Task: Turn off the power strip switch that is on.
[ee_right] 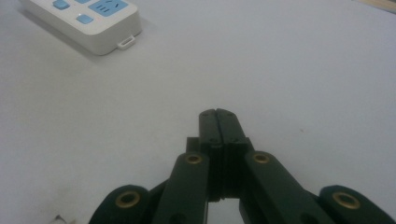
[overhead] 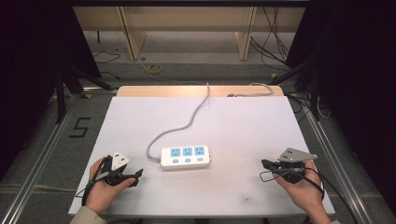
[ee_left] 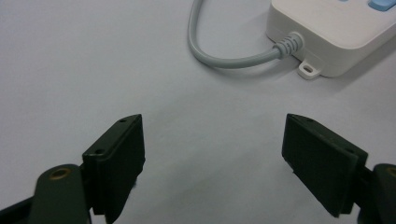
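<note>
beside the power strip (overhead: 185,157), left tool (ee_left: 212,163) spread wide, right tool (ee_right: 218,122) clenched empty

power strip (overhead: 185,157): white, blue sockets, near the desk's (overhead: 233,126) front edge, centre
cord (overhead: 191,116): grey, runs to the desk's far edge

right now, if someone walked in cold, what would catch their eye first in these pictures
The white plastic power strip with blue sockets and buttons lies near the middle of the white table, its grey cable snaking off toward the far edge. Flanking it near the front edge are the left hand-held gripper, jaws wide apart and empty, and the right hand-held gripper, jaws pressed together on nothing.
</note>
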A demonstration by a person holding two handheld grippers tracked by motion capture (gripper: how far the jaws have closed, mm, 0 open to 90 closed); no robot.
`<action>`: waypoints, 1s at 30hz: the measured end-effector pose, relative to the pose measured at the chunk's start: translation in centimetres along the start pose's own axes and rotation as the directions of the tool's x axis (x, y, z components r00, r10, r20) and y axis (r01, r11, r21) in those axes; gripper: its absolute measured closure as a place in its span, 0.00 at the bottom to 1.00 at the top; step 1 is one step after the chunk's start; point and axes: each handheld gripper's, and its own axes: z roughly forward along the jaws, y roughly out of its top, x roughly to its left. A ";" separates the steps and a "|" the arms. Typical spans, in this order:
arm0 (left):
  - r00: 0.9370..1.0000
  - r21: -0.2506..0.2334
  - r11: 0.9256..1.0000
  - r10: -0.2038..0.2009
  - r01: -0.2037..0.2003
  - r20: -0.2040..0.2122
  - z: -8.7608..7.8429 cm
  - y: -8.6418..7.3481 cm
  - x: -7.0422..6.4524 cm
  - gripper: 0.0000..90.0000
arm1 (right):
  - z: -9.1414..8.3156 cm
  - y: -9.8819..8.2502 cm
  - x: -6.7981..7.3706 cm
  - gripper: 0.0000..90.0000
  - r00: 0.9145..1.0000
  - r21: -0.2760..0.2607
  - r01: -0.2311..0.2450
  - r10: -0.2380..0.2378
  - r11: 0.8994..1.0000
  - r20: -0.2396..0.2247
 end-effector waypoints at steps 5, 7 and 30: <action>1.000 -0.007 1.000 -0.005 0.005 0.008 0.0 0.0 0.0 0.23 | 0.1 0.3 0.0 1.00 1.000 0.003 0.006 -0.006 1.000 -0.004; 1.000 -0.008 1.000 -0.006 0.006 0.008 0.0 0.0 -0.1 0.23 | 0.2 0.5 0.0 1.00 1.000 0.005 0.009 -0.009 1.000 -0.006; 1.000 -0.010 1.000 -0.005 0.005 0.001 0.0 0.1 0.0 0.23 | 0.9 2.0 0.5 1.00 0.999 0.019 0.036 -0.035 0.999 -0.027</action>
